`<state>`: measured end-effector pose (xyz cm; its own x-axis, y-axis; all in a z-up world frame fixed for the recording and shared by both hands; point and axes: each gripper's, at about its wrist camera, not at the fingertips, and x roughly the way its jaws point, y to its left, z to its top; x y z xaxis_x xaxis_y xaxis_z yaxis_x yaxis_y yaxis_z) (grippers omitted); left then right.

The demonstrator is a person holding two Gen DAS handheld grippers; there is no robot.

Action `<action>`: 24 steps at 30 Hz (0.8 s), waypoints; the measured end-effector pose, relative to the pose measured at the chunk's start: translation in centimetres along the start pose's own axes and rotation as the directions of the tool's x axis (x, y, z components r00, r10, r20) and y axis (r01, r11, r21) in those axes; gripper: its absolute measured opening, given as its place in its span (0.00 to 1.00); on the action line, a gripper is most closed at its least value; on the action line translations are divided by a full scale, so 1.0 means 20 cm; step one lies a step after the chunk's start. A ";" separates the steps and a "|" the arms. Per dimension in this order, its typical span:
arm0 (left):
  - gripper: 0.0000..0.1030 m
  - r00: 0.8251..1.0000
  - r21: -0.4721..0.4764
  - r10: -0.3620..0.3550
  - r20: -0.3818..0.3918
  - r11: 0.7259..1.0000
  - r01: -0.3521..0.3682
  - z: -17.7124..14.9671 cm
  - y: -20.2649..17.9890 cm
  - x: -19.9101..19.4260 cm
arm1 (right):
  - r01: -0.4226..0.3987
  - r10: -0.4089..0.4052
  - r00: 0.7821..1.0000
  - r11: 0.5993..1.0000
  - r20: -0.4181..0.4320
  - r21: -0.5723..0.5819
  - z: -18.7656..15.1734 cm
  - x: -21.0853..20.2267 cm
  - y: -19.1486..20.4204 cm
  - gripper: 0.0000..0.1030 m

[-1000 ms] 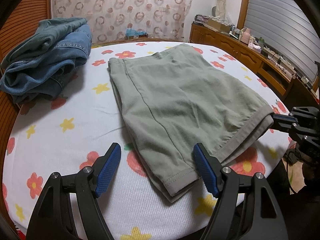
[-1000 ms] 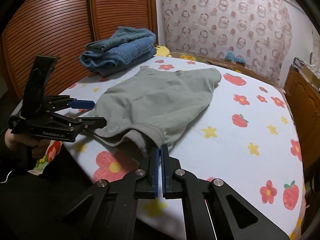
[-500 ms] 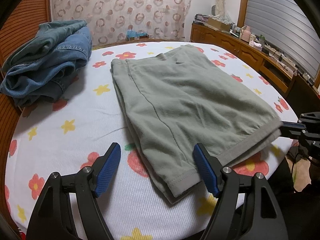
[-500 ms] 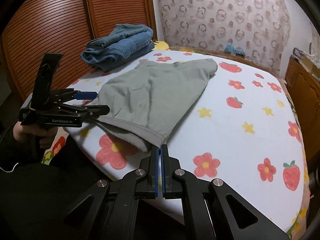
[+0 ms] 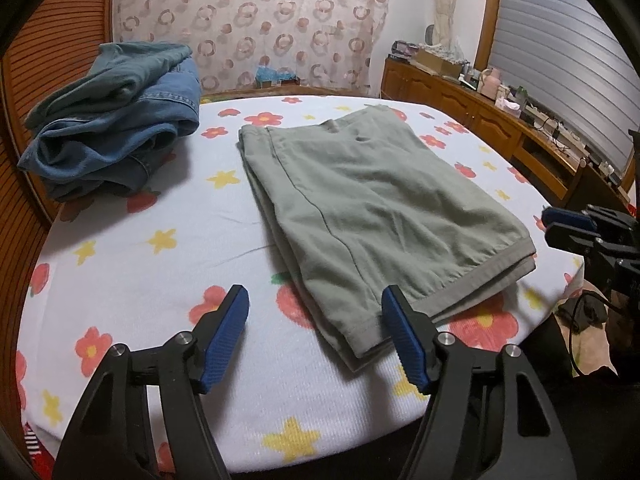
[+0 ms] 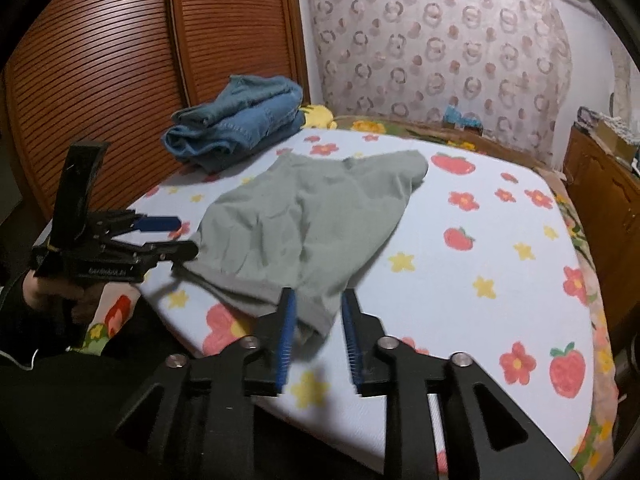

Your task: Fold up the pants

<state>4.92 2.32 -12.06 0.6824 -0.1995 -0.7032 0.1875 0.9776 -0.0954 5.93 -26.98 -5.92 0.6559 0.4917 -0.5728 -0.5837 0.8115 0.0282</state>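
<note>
On the flowered sheet the green pants lie folded flat, hems toward me, near the bed's front edge; my left gripper hangs above the near hem corner with its jaws spread wide, holding nothing; my right gripper sits at the other hem corner, jaws parted, and cloth lies between the pads without being pinched; a jeans pile rests well apart at the far left, beside the slatted doors.
</note>
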 end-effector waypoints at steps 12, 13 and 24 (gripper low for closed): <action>0.52 0.999 0.002 -0.023 -0.022 1.000 0.023 -0.04 -0.01 0.02 | 0.000 0.001 0.999 1.000 -0.049 0.027 0.01 0.14 0.03 0.35; 0.52 0.999 0.000 -0.023 -0.023 1.000 0.023 -0.04 -0.01 0.02 | 0.002 0.000 0.998 1.000 -0.058 0.028 0.00 0.15 0.03 0.35; 0.47 0.999 0.001 -0.039 -0.020 0.999 0.039 -0.06 -0.01 0.01 | 0.012 -0.005 0.993 0.998 -0.115 0.062 -0.06 0.20 -0.01 0.36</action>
<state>4.19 2.19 -12.93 0.6603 -0.2358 -0.7130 0.2144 0.9691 -0.1220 8.14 -25.62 -9.22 0.5995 0.4480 -0.6633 -0.5448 0.8355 0.0718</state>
